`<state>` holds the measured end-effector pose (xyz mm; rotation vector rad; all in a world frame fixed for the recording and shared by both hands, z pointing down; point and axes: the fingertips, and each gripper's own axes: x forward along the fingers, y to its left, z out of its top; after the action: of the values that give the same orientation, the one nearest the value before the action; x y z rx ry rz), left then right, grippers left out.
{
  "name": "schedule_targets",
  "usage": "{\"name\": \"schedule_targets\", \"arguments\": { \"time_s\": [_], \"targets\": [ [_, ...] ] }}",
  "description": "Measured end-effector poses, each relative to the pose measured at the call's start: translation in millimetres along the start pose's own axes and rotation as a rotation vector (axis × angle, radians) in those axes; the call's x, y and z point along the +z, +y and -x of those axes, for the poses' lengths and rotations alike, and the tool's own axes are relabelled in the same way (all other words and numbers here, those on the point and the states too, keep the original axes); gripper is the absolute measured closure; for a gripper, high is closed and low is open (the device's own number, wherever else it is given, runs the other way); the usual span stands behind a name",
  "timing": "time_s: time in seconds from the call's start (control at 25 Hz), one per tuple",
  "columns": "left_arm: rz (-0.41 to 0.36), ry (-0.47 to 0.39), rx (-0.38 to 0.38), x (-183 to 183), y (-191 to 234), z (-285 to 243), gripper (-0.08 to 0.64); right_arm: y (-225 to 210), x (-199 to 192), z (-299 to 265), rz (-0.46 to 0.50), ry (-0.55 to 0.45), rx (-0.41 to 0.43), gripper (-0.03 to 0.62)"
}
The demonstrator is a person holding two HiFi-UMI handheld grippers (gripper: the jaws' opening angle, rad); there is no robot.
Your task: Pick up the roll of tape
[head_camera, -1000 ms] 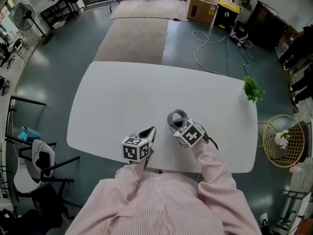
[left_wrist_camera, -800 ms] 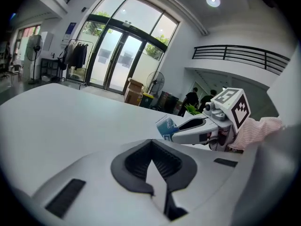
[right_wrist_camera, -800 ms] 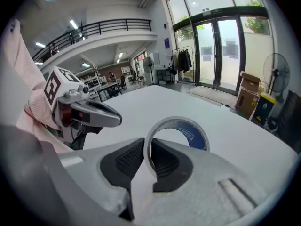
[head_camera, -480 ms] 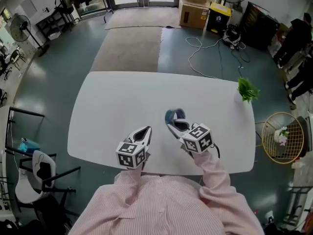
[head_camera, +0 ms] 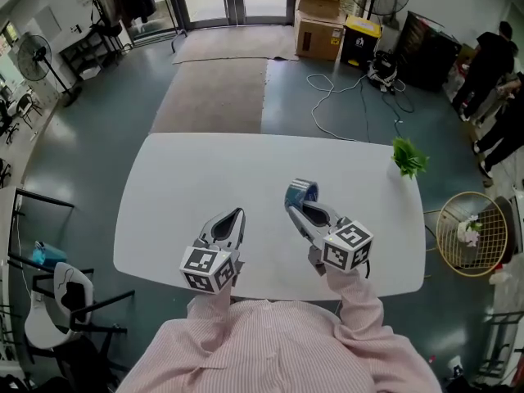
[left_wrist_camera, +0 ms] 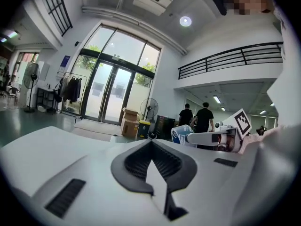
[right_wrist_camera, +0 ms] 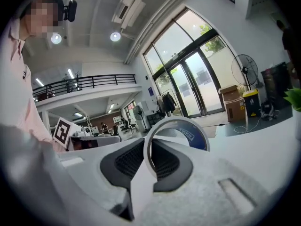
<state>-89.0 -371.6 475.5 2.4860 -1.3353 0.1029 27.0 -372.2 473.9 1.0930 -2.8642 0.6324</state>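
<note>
Clearly the right gripper (head_camera: 300,210) clamps the tape (head_camera: 300,191) over the table (head_camera: 180,178). Left gripper (head_camera: 232,218) is clenched, empty.

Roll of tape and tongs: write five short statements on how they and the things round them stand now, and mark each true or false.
1. The right tongs are shut on the roll of tape. True.
2. A green plant is at the far right corner of the white table. True.
3. The roll of tape lies flat on the white table. False: it is gripped on edge between the right tongs.
4. The left tongs hold a second roll. False: they are shut together with nothing between them.
5. The cardboard boxes stand on the white table. False: they stand on the floor beyond it.
</note>
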Motion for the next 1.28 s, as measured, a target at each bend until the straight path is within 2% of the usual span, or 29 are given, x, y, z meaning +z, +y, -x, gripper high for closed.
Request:
{"name": "schedule_targets", "arguments": {
  "time_s": [0.24,0.56,0.96,1.28],
  "targets": [
    [-0.022,-0.072,0.012,28.2,3.2,10.1,0.560,4.1,35.3,17.0,-0.039,-0.150,-0.008,0.541],
    [-0.047,-0.153,0.037,57.5,3.3,24.2,0.559,6.3,72.4,39.8,-0.016,-0.285,-0.018,0.541],
    [-0.085,-0.222,0.062,82.6,-0.5,41.6,0.560,14.0,102.9,63.3,-0.028,-0.395,-0.025,0.541],
    [-0.095,-0.233,0.067,86.0,-0.2,49.0,0.560,17.6,106.0,68.8,0.011,-0.401,-0.059,0.541]
  ]
}}
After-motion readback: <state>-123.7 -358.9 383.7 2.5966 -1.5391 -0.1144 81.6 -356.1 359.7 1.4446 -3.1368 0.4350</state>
